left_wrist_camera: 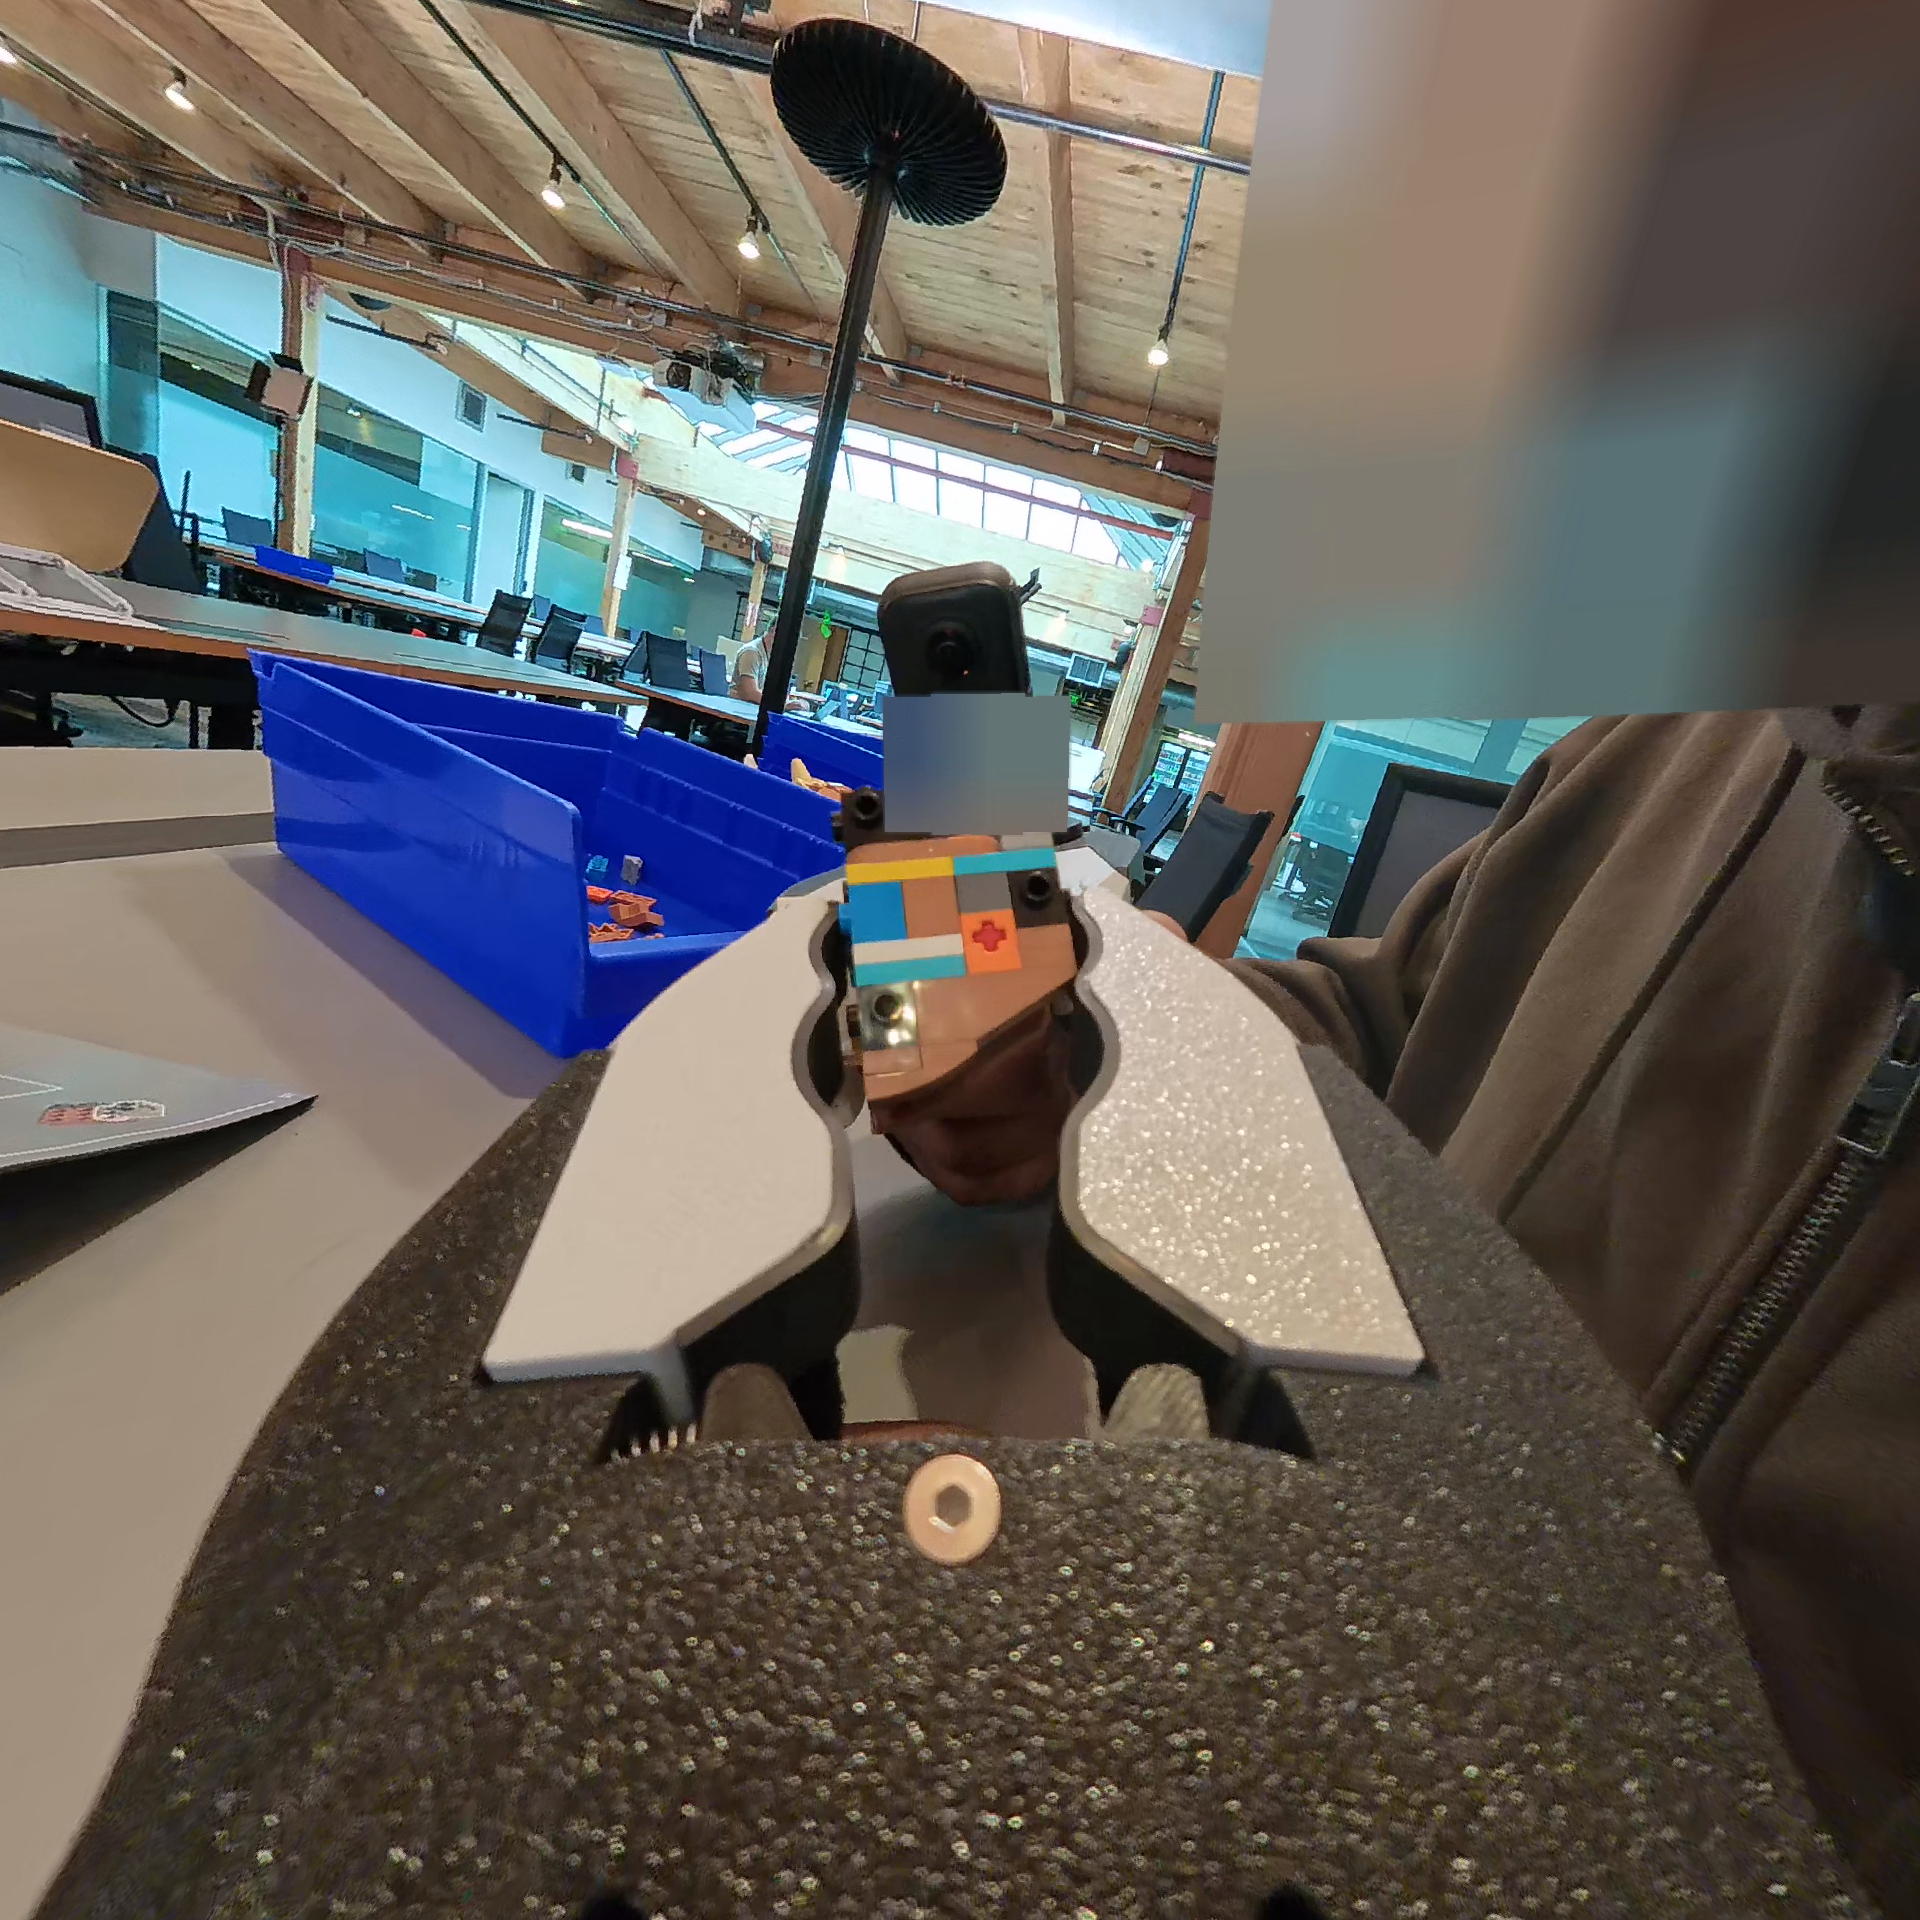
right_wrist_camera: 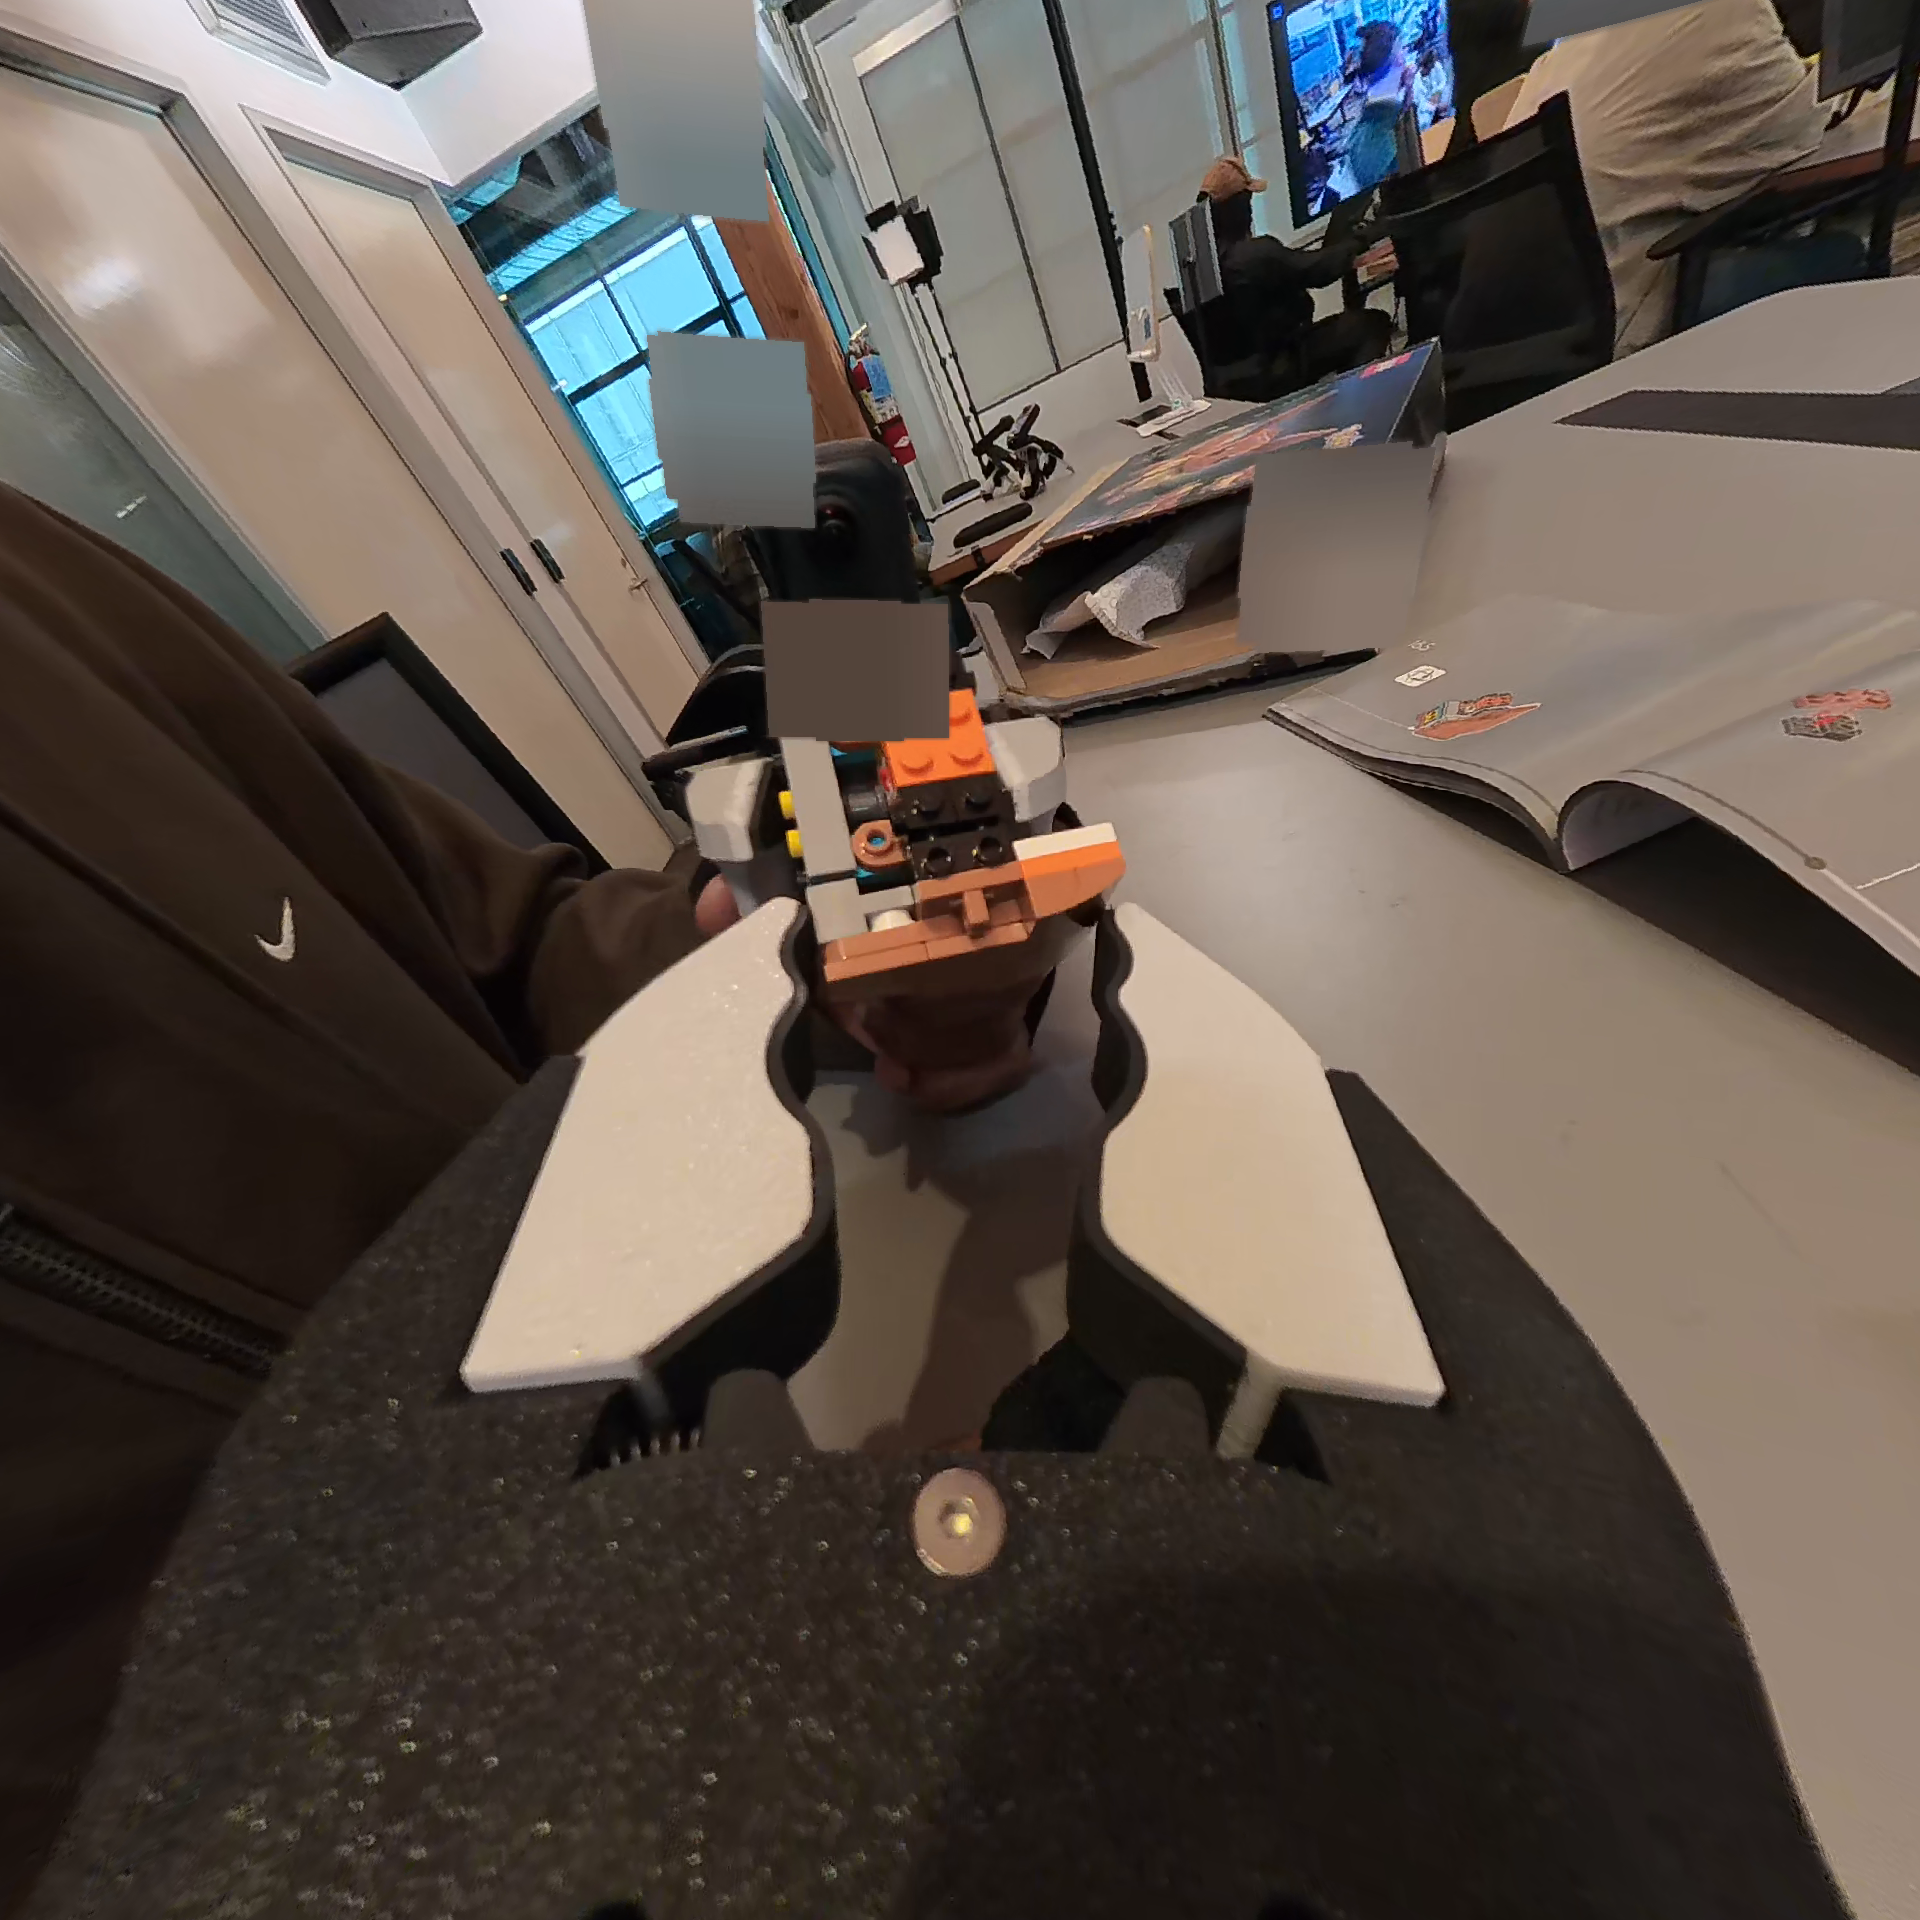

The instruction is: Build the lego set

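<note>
The left gripper (left_wrist_camera: 956, 966) is clamped on the lego model (left_wrist_camera: 951, 961), its white fingers (left_wrist_camera: 727, 1091) pressing both sides of the brown, blue and orange assembly, held raised above the grey table (left_wrist_camera: 156, 1299). In the right wrist view, the right gripper (right_wrist_camera: 951, 935) stands with its fingertips beside the near brown end of the same lego model (right_wrist_camera: 935, 842); whether its jaws grip the piece cannot be told. The two grippers face each other across the model. A blue bin (left_wrist_camera: 468, 831) with loose orange bricks (left_wrist_camera: 623, 914) sits far left on the table. An open instruction booklet (right_wrist_camera: 1662, 769) lies far right, with an opened cardboard box (right_wrist_camera: 1195, 520) beyond it. A brown jacket sleeve (left_wrist_camera: 1558, 987) shows alongside.
</note>
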`<state>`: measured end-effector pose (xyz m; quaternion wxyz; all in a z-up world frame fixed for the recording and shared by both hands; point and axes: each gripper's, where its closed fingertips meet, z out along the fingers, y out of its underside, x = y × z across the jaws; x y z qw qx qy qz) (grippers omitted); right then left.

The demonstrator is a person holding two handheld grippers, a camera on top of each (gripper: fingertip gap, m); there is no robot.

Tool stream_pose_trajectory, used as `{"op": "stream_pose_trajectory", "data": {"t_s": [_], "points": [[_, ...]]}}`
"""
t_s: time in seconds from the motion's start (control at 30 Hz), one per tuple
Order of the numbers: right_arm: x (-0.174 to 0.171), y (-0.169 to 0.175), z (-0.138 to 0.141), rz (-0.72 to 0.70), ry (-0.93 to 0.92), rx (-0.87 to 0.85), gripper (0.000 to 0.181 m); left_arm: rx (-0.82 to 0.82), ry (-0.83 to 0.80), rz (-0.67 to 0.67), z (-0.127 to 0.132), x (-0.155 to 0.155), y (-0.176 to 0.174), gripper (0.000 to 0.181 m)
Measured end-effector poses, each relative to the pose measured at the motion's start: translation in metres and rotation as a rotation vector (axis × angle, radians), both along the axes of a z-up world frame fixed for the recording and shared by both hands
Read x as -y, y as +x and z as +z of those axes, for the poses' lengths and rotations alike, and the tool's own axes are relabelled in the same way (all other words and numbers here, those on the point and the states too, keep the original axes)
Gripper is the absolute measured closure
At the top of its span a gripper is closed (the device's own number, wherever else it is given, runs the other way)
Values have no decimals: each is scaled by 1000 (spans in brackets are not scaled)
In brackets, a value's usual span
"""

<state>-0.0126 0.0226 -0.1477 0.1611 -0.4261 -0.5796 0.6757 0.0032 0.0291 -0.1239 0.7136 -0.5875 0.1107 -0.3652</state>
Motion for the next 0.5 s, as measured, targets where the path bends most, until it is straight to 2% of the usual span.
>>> {"op": "stream_pose_trajectory", "data": {"t_s": [0.5], "points": [[-1,1,0,-10,32,4,130,-26,-22,2,-4,0,1,141]]}}
